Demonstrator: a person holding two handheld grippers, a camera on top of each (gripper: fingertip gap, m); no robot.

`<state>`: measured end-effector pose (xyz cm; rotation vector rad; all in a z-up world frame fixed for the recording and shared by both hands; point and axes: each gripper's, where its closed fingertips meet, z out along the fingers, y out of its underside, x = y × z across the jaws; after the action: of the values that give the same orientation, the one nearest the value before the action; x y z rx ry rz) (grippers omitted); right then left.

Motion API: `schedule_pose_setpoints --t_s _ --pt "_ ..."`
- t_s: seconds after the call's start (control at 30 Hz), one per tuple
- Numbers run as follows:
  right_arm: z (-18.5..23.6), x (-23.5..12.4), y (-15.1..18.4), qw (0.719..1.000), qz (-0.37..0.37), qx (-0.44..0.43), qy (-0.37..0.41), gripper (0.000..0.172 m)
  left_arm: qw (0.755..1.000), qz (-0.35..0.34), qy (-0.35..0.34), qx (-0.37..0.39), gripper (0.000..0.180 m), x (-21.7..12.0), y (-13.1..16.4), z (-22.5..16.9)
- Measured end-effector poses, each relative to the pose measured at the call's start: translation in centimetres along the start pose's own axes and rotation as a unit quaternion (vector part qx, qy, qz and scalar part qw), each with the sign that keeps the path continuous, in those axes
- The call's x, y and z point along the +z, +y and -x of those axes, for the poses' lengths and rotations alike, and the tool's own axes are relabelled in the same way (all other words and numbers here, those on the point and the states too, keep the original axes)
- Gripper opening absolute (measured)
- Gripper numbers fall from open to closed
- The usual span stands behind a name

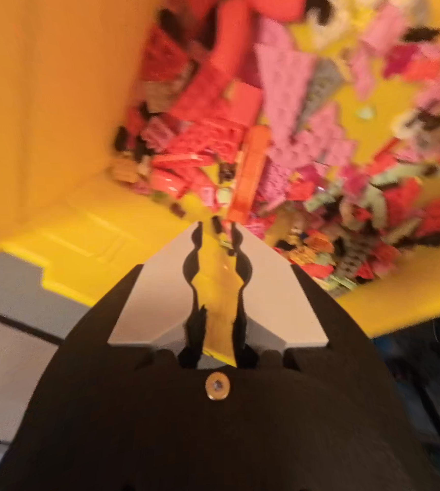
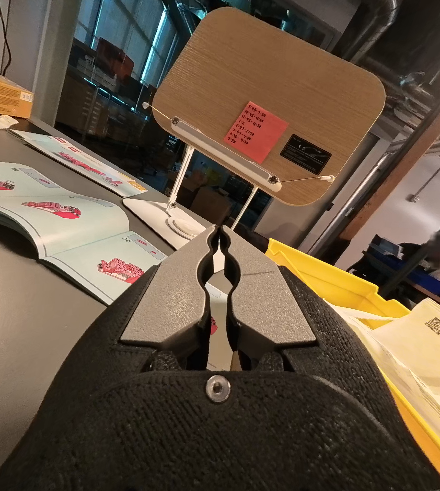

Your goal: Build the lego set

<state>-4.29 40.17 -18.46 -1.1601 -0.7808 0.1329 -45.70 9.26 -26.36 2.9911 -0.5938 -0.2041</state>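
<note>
The left wrist view is motion-blurred. My left gripper (image 1: 216, 224) is open and hangs inside a yellow bin (image 1: 54, 106), just in front of a pile of loose bricks, mostly red (image 1: 213, 127) and pink (image 1: 288, 111). A long orange piece (image 1: 250, 175) lies just beyond the fingertips. A small dark piece (image 1: 216, 225) shows between the tips, and the blur hides whether it touches either pad. My right gripper (image 2: 218, 228) is shut with its tips together and nothing between them. It sits above the dark table (image 2: 27, 318), next to an open instruction booklet (image 2: 62, 225).
A wooden book stand (image 2: 266, 101) with a pink sticky note (image 2: 256, 131) rises behind the right gripper. A second booklet (image 2: 81, 162) and a yellow box (image 2: 1, 98) lie at the left. A yellow bin (image 2: 333, 281) with pale paper bags (image 2: 412, 345) is at the right. Tip to tip, the grippers are about 50 cm apart.
</note>
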Motion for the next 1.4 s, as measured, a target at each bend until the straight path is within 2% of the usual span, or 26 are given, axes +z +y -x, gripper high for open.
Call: schedule_pose_setpoints --t_s 0.03,0.13,0.4,0.53,0.63,0.67,0.8,1.03,1.13,1.17,1.27,1.4 --pt "0.0 0.0 0.0 1.000 0.001 -0.001 0.002 0.000 1.000 0.006 -0.016 -0.014 0.030 0.1 -0.1 0.8" --pt "-0.4 0.0 0.0 1.000 0.002 -0.002 0.011 0.000 1.000 0.008 -0.006 -0.012 0.034 0.6 -1.0 1.0" --pt "-0.8 0.0 0.2 1.000 0.004 0.011 0.017 0.000 0.994 -0.055 -0.041 -0.088 0.032 0.4 -4.7 4.1" --pt "-0.6 -0.1 0.0 1.000 0.000 0.010 0.014 0.000 0.987 -0.092 -0.057 -0.121 0.025 -1.2 -5.8 6.2" --pt "-0.6 -0.1 0.0 1.000 -0.002 0.012 0.013 0.000 0.988 -0.063 -0.036 -0.135 0.019 -0.8 -5.4 6.3" --pt "-0.7 -0.1 -0.1 1.000 -0.005 0.013 0.014 0.000 0.990 -0.051 -0.028 -0.125 0.012 -0.4 -5.2 6.0" --pt "-0.7 -0.2 -0.2 1.000 -0.008 0.016 0.013 0.000 0.995 -0.016 -0.057 -0.079 0.000 1.3 -4.2 6.3" --pt "-0.7 -0.2 -0.3 1.000 -0.010 0.018 0.011 0.000 0.998 -0.010 0.005 -0.069 0.000 2.8 -3.8 3.8" --pt "-0.7 -0.2 -0.2 1.000 -0.009 0.019 0.011 0.000 0.992 0.019 0.114 -0.050 0.000 2.5 -2.8 0.2" --pt "-0.7 -0.2 -0.2 1.000 -0.010 0.019 0.011 0.000 0.991 0.019 0.119 -0.053 0.000 2.3 -2.8 0.0" --pt "-0.6 -0.1 -0.3 1.000 -0.011 0.021 0.009 0.000 0.994 -0.042 0.039 -0.090 0.000 1.6 -4.4 3.3" --pt "-0.7 -0.1 -0.3 1.000 -0.011 0.022 0.009 0.000 0.987 -0.122 0.011 -0.101 0.000 0.7 -6.7 4.9"
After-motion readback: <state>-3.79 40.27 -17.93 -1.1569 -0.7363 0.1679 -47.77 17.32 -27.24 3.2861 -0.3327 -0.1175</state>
